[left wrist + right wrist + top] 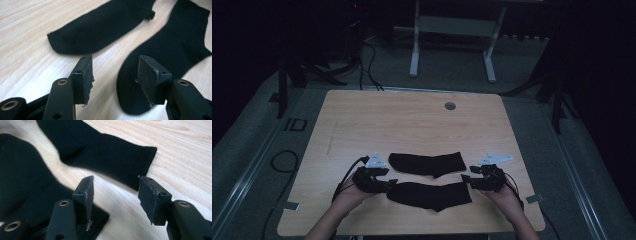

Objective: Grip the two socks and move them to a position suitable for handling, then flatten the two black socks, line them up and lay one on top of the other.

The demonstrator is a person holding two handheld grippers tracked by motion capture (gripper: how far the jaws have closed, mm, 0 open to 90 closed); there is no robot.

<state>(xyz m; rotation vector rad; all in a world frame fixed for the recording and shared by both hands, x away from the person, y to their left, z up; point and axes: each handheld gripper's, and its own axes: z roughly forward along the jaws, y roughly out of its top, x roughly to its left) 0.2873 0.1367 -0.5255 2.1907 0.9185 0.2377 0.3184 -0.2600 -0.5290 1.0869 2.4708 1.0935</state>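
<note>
Socks first: from the high view, the near sock [430, 195] lies flat between my left gripper [391, 182] and my right gripper [465, 178], and the far sock [427, 163] lies just beyond them, on the wooden table [362, 120].

In the left gripper view, my jaws stand partly apart with nothing between them; the near sock's toe [130, 100] sits under my right-hand pad [147, 77]. Closing here could drag it out of line.

In the right gripper view, my jaws gape empty, the near sock's cuff [97, 220] below them and the far sock's cuff [140, 162] just ahead. A careless pinch might snag both.
</note>
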